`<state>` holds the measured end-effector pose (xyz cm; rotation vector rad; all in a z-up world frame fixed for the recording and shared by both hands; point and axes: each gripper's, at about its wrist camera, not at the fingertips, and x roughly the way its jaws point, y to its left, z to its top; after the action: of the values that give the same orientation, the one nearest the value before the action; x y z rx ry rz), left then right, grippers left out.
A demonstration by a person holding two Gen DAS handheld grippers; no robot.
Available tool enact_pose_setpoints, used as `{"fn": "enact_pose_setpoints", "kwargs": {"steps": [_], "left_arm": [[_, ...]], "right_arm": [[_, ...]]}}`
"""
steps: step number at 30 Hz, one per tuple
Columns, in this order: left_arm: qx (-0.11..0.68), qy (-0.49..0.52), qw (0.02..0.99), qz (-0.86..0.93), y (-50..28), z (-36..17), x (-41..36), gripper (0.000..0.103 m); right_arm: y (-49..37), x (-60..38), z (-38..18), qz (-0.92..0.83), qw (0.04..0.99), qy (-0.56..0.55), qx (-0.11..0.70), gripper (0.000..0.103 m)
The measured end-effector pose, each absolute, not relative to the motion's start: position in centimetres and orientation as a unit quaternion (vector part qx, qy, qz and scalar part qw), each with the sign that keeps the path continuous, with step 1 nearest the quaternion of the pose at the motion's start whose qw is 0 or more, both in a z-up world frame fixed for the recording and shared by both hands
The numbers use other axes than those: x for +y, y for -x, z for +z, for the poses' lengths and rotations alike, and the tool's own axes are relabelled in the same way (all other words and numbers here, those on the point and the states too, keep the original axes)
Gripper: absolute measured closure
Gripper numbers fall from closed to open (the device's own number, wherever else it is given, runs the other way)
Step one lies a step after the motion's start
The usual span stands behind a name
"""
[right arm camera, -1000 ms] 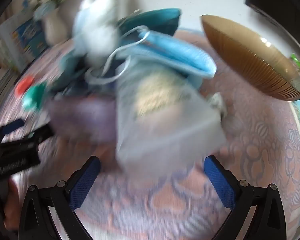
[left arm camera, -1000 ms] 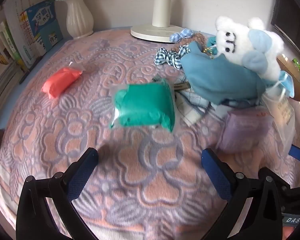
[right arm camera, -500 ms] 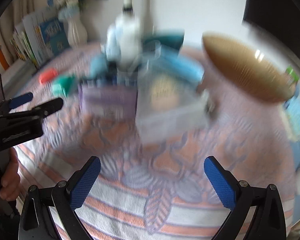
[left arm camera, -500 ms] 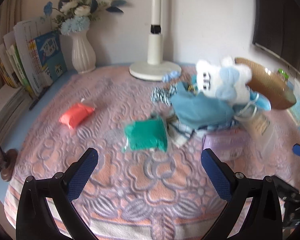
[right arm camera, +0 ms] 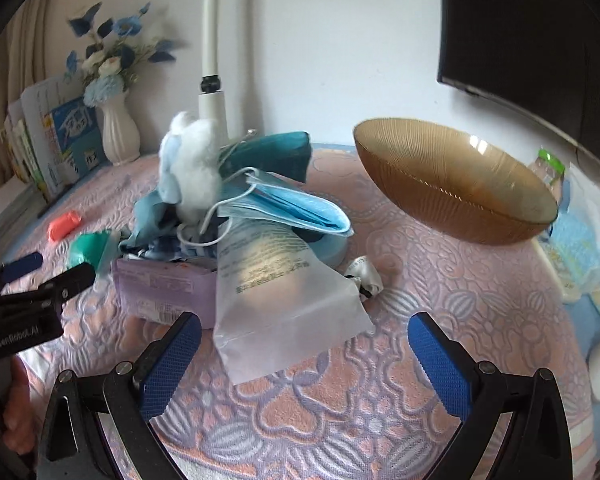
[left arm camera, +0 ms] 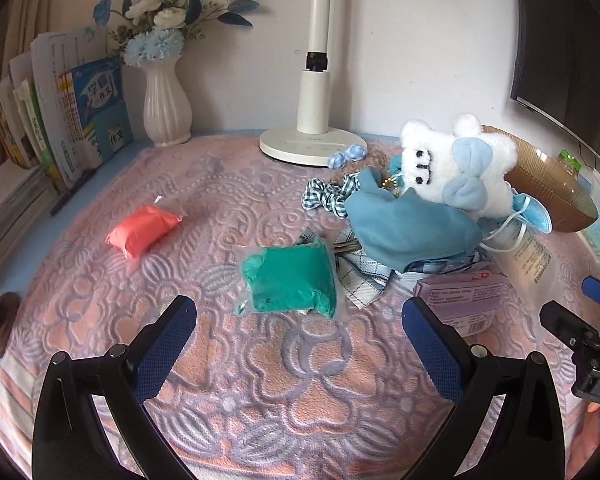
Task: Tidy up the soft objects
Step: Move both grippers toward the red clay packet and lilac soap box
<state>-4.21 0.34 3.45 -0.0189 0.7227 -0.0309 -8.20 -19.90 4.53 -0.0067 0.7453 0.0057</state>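
A pile of soft things lies on the patterned pink blanket (left arm camera: 204, 392): a white plush toy (left arm camera: 456, 164) on a blue cloth (left arm camera: 408, 228), a checked scrunchie (left arm camera: 328, 196), blue face masks (right arm camera: 296, 204), a purple packet (left arm camera: 460, 300) and a frosted pouch (right arm camera: 284, 300). A green clay bag (left arm camera: 294, 276) and a red clay bag (left arm camera: 142, 230) lie apart to the left. My left gripper (left arm camera: 300, 352) is open and empty, just short of the green bag. My right gripper (right arm camera: 304, 360) is open and empty over the pouch's near end.
A brown ribbed bowl (right arm camera: 456, 188) stands at the right. A white lamp base (left arm camera: 312, 144), a white vase with flowers (left arm camera: 166, 108) and a row of books (left arm camera: 60, 120) line the back and left. A small bottle (right arm camera: 548, 168) and packets (right arm camera: 576, 248) lie at the right edge.
Both grippers have pulled back and up from the pile, so more of the table shows. The right view has gone from blurred to sharp. Nothing was picked up.
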Motion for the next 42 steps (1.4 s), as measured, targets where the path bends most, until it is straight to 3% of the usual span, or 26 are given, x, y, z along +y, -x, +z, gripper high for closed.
{"fn": "enact_pose_setpoints", "kwargs": {"steps": [36,42], "left_arm": [[0.331,0.037,0.943,-0.018,4.8,3.7,1.1,0.001],[0.273,0.072,0.959,0.006,6.8,4.7,2.6,0.001]], "right_arm": [[7.4,-18.8,3.8,-0.003,0.925,0.014,0.381,0.000],[7.3,-18.7,3.7,0.000,0.923,0.016,0.384,0.000]]}}
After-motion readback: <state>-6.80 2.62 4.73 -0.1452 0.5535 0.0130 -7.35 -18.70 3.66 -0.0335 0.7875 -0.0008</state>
